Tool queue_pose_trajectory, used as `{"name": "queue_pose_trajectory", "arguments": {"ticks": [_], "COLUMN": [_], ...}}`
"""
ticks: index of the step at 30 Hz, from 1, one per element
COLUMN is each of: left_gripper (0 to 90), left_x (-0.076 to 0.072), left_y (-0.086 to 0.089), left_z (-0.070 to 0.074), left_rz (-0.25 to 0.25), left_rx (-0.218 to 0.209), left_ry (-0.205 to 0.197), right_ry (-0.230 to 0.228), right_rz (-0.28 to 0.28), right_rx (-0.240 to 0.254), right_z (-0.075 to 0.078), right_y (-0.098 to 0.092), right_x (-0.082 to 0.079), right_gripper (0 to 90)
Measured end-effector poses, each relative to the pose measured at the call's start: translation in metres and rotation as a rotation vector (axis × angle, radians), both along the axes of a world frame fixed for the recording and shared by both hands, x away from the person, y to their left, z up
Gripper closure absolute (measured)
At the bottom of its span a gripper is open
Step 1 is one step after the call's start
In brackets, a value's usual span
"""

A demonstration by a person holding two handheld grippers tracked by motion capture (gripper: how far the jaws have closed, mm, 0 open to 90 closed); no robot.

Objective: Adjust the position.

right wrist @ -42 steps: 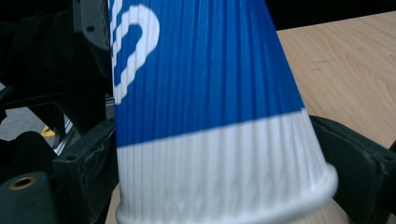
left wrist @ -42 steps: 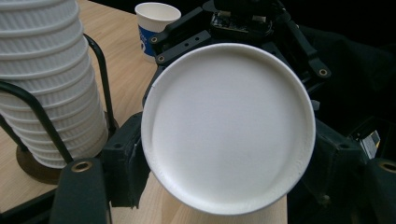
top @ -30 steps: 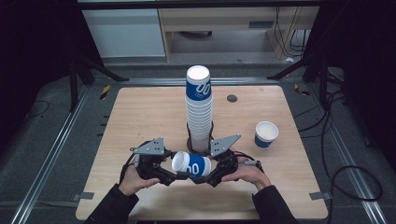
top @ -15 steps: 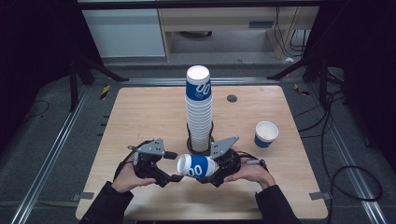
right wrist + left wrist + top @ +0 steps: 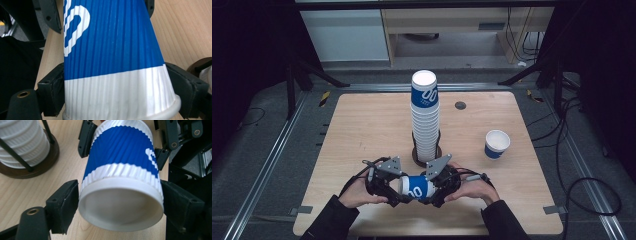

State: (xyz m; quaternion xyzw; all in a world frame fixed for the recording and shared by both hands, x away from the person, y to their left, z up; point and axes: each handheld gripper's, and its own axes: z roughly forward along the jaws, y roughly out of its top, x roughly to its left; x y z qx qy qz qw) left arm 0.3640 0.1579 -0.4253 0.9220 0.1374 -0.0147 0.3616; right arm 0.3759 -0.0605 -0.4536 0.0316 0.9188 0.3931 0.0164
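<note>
Cup (image 5: 120,167) looks like ribbed paper, matt blue and white with a smooth rim; table (image 5: 362,130) is pale wood-grain, low sheen.

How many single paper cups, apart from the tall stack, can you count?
2: one blue-and-white cup held sideways between both grippers at the front, one upright cup at the table's right.

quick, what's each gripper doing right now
left gripper: closed on the cup at one end
right gripper: closed on the same cup's other end
</note>
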Motion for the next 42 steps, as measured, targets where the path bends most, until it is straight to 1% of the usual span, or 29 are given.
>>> {"name": "queue_pose_trajectory", "arguments": {"ticks": [2, 3, 6, 9, 14, 18, 19, 20, 23, 24, 25, 26, 27, 28, 29, 30, 32, 33, 34, 35, 36, 37, 38, 39, 40, 42], "left_gripper": [19.9, 22.2, 25.4, 25.7, 26.0, 26.1, 26.1, 26.1, 26.1, 26.1, 26.1, 26.1, 26.1, 26.1, 26.1, 26.1, 26.1, 26.1, 26.1, 26.1, 26.1, 26.1, 26.1, 26.1, 26.1, 26.1], "left_x": [0.000, 0.000, -0.001, 0.000, 0.000, 0.000, 0.000, 0.001, 0.002, 0.003, 0.005, 0.006, 0.008, 0.008, 0.009, 0.010, 0.011, 0.010, 0.010, 0.010, 0.010, 0.009, 0.009, 0.008, 0.008, 0.006], "left_y": [-0.001, -0.002, -0.003, -0.003, -0.003, -0.003, -0.002, -0.001, 0.003, 0.005, 0.008, 0.010, 0.016, 0.016, 0.020, 0.023, 0.029, 0.034, 0.034, 0.037, 0.038, 0.039, 0.040, 0.040, 0.039, 0.038], "left_z": [-0.002, -0.002, -0.003, -0.004, -0.004, -0.004, -0.005, -0.005, -0.004, -0.003, -0.002, -0.001, 0.001, 0.001, 0.003, 0.005, 0.009, 0.013, 0.013, 0.016, 0.018, 0.019, 0.021, 0.021, 0.022, 0.023], "left_rz": [-0.005, -0.008, -0.016, -0.017, -0.019, -0.019, -0.018, -0.016, -0.006, 0.001, 0.010, 0.019, 0.040, 0.040, 0.051, 0.061, 0.078, 0.088, 0.088, 0.087, 0.090, 0.088, 0.083, 0.079, 0.075, 0.067], "left_rx": [0.008, 0.014, 0.017, 0.025, 0.030, 0.028, 0.028, 0.027, 0.017, 0.010, 0.003, -0.006, -0.029, -0.029, -0.045, -0.060, -0.103, -0.154, -0.154, -0.178, -0.207, -0.221, -0.233, -0.244, -0.247, -0.251], "left_ry": [0.004, 0.007, 0.011, 0.028, 0.019, 0.013, 0.011, 0.010, 0.009, 0.010, 0.006, 0.007, 0.001, 0.001, -0.003, -0.010, -0.021, -0.034, -0.034, -0.038, -0.039, -0.039, -0.039, -0.039, -0.040, -0.046], "right_ry": [-0.002, -0.006, -0.006, -0.009, -0.007, -0.004, 0.004, 0.001, -0.008, -0.012, -0.016, -0.016, -0.015, -0.018, -0.018, -0.019, -0.017, -0.014, -0.011, -0.011, -0.005, 0.000, 0.000, 0.005, 0.019, 0.025], "right_rz": [0.010, 0.012, 0.012, 0.014, 0.016, 0.012, 0.008, 0.004, -0.009, -0.020, -0.040, -0.040, -0.055, -0.068, -0.068, -0.091, -0.111, -0.115, -0.121, -0.121, -0.125, -0.129, -0.129, -0.128, -0.117, -0.112], "right_rx": [-0.004, -0.005, -0.010, -0.014, -0.021, -0.011, 0.001, 0.019, 0.029, 0.039, 0.072, 0.072, 0.101, 0.115, 0.115, 0.143, 0.165, 0.176, 0.189, 0.189, 0.200, 0.219, 0.219, 0.231, 0.251, 0.258], "right_z": [0.000, 0.000, 0.000, 0.000, -0.002, -0.002, -0.001, 0.002, 0.005, 0.007, 0.013, 0.013, 0.017, 0.020, 0.020, 0.024, 0.026, 0.027, 0.028, 0.028, 0.028, 0.029, 0.029, 0.030, 0.030, 0.030], "right_y": [0.001, 0.002, 0.002, 0.003, 0.003, 0.003, 0.002, 0.001, -0.002, -0.006, -0.012, -0.012, -0.017, -0.021, -0.021, -0.027, -0.032, -0.035, -0.037, -0.037, -0.039, -0.041, -0.041, -0.041, -0.042, -0.041], "right_x": [-0.001, -0.001, -0.002, -0.002, -0.001, -0.001, -0.001, -0.001, 0.000, 0.001, 0.003, 0.003, 0.004, 0.005, 0.005, 0.008, 0.009, 0.010, 0.010, 0.010, 0.011, 0.012, 0.012, 0.012, 0.012, 0.011], "right_gripper": [14.7, 14.8, 14.7, 14.6, 13.9, 11.3, 9.0, 8.5, 7.4, 7.2, 6.9, 6.9, 6.7, 6.6, 6.6, 6.4, 6.2, 6.2, 6.3, 6.3, 6.2, 6.2, 6.2, 6.2, 6.4, 6.5]}}
